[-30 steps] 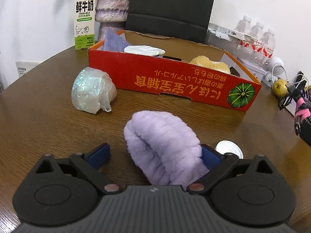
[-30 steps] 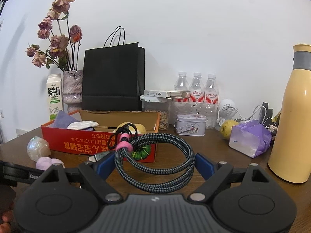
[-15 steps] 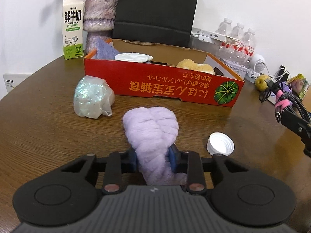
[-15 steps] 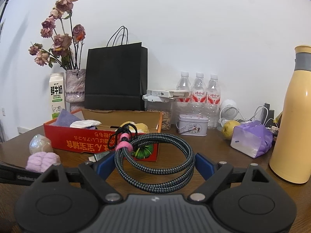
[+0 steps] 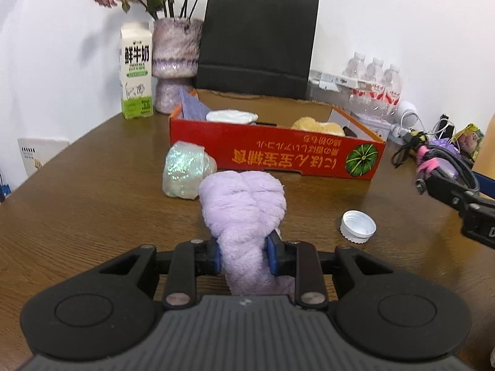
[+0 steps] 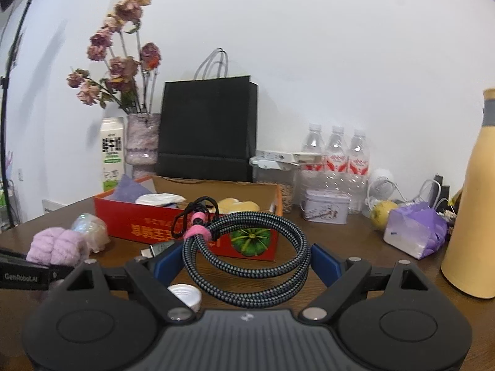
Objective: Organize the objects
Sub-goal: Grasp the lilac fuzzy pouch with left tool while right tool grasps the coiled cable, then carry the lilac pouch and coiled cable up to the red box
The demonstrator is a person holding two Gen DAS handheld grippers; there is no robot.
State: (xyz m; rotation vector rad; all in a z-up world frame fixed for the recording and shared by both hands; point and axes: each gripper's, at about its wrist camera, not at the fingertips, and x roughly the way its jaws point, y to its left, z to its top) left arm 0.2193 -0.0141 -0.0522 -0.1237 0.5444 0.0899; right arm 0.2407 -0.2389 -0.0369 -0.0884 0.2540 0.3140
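Observation:
A fluffy lilac band (image 5: 243, 198) is pinched between the blue pads of my left gripper (image 5: 243, 256), which is shut on it just above the brown table (image 5: 77, 210). In the right wrist view the same lilac band (image 6: 57, 244) shows at the far left. My right gripper (image 6: 246, 259) holds a coiled braided cable (image 6: 263, 219) with a pink tie, its jaws wide and pressing on both sides of the coil. A red cardboard box (image 5: 278, 154) with several soft items inside lies behind both grippers.
An iridescent wrapped bundle (image 5: 185, 170) and a white bottle cap (image 5: 358, 225) lie before the box. Behind it stand a milk carton (image 5: 136, 71), a flower vase (image 5: 174, 61) and a black paper bag (image 5: 256, 43). A tall yellow bottle (image 6: 473, 201), water bottles (image 6: 335, 157) and a tin (image 6: 324, 207) crowd the right.
My left gripper's jaws have closed from wide open onto the lilac band and drawn it back and slightly up from the box. The right gripper and its cable have stayed put.

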